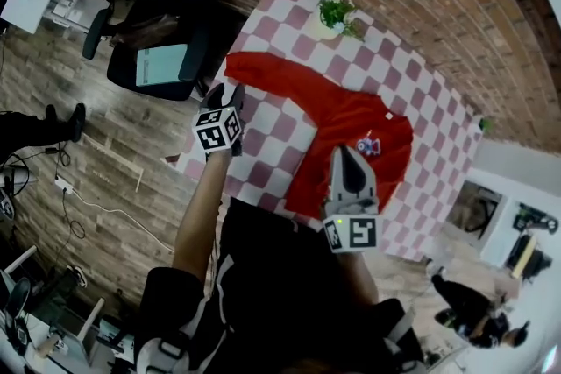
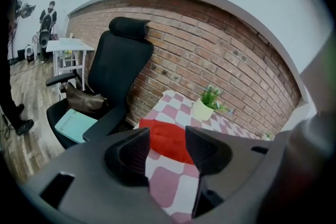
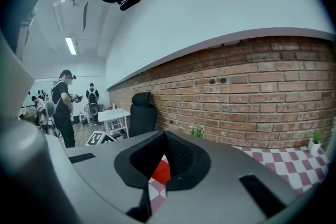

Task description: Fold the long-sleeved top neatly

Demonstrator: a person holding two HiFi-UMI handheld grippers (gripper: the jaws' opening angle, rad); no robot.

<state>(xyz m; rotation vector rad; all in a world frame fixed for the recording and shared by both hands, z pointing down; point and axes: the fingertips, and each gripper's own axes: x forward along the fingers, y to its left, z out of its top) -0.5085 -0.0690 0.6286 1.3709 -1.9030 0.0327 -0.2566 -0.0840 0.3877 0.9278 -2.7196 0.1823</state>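
While the red long-sleeved top (image 1: 355,131) lies spread on the checked tablecloth (image 1: 272,136), one sleeve (image 1: 263,70) stretched toward the table's left edge and a potted plant (image 1: 336,13) standing at the far end, the person holds both grippers over the near side. The left gripper (image 1: 226,94), tilted downward, hovers just short of the sleeve end. Its jaws are spread and pinch nothing, and red cloth shows beyond the gap. The right gripper (image 1: 348,158) points almost level above the top's body, near the hem, jaws pressed together and empty. Cloth this soft and light will likely sag and crease when lifted, so the sleeve end and hem corners look the best places to pinch.
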